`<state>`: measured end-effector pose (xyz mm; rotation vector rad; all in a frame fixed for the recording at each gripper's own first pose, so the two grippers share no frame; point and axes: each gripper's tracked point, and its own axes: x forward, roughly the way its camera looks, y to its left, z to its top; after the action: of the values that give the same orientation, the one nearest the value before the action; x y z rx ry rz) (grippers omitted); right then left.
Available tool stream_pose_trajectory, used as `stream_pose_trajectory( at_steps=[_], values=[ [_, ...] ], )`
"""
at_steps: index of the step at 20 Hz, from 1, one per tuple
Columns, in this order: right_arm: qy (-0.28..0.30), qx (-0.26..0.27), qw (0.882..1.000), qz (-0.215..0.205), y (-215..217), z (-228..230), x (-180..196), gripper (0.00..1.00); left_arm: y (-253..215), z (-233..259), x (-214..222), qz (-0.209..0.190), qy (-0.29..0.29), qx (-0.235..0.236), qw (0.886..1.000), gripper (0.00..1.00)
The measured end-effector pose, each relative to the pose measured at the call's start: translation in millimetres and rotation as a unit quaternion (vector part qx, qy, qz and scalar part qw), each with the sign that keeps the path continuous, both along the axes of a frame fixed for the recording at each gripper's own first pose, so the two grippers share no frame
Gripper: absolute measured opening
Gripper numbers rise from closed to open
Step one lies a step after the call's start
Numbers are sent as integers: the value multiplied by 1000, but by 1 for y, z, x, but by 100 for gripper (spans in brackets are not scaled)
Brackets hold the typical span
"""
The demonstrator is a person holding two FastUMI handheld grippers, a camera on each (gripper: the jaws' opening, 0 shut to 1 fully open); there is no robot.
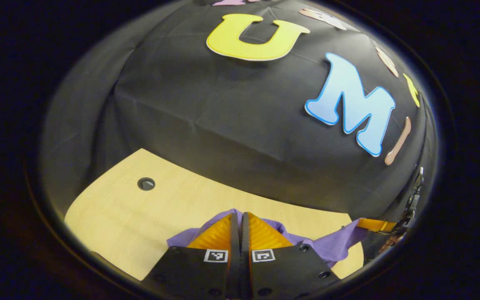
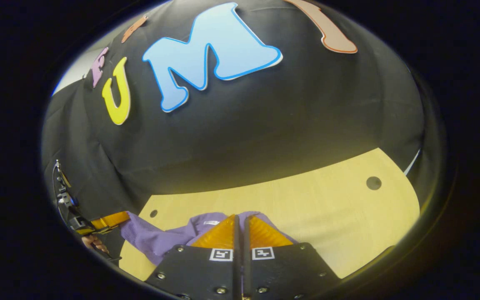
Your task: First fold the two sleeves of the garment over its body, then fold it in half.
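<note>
Both the left gripper (image 1: pixel 240 214) and the right gripper (image 2: pixel 240 216) have jaws pressed together, probably pinching the purple garment (image 1: pixel 331 243), which lies on the wooden table (image 1: pixel 140 216). Raise both corners evenly and keep the cloth tight between them.

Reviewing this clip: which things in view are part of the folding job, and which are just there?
In the job:
- purple garment, lifted off the table
- left claw, shut on the garment
- right claw, shut on the garment

Just there:
- wooden table
- holes in the table top
- black cloth wall
</note>
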<state>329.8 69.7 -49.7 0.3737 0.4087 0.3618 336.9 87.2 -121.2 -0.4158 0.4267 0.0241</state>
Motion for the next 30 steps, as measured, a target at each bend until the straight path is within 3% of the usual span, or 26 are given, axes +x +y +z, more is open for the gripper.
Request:
stream_pose_trajectory(
  at_steps=[5, 11, 15, 18, 19, 20, 23, 25, 26, 28, 29, 30],
  values=[
    [7, -17, 1000, -20, 0, -22, 24, 2, -6, -22, 24, -2, 6, 43, 999, 6],
    [-22, -121, 992, -25, 8, -43, 34, 4, -15, -49, 39, 4, 22, 93, 995, 7],
    [-36, -170, 985, -19, 12, -44, 30, 5, -23, -56, 40, -6, 31, 133, 991, 15],
    [-36, -201, 979, -23, 10, -44, 24, 15, -34, -49, 36, -25, 22, 144, 989, 17],
    [-38, -207, 977, -23, 10, -41, 20, 20, -36, -46, 32, -30, 20, 149, 988, 29],
    [-40, -212, 976, -25, 9, -39, 18, 28, -40, -46, 29, -37, 17, 150, 988, 31],
    [-57, -218, 974, -36, 7, -22, 7, 55, -50, -41, 20, -53, 10, 150, 987, 52],
    [-64, -220, 972, -47, 4, -13, -4, 64, -52, -33, 11, -61, 2, 152, 986, 68],
    [-67, -220, 972, -51, 4, -9, -11, 63, -54, -29, 5, -65, -2, 154, 986, 75],
    [-72, -216, 972, -62, 2, -1, -25, 80, -55, -17, -7, -72, -11, 158, 985, 80],
    [-74, -212, 972, -67, 2, 3, -33, 80, -56, -9, -13, -74, -19, 161, 984, 94],
    [-78, -208, 972, -72, 2, 8, -41, 80, -57, -3, -20, -77, -28, 164, 983, 96]
  ],
)
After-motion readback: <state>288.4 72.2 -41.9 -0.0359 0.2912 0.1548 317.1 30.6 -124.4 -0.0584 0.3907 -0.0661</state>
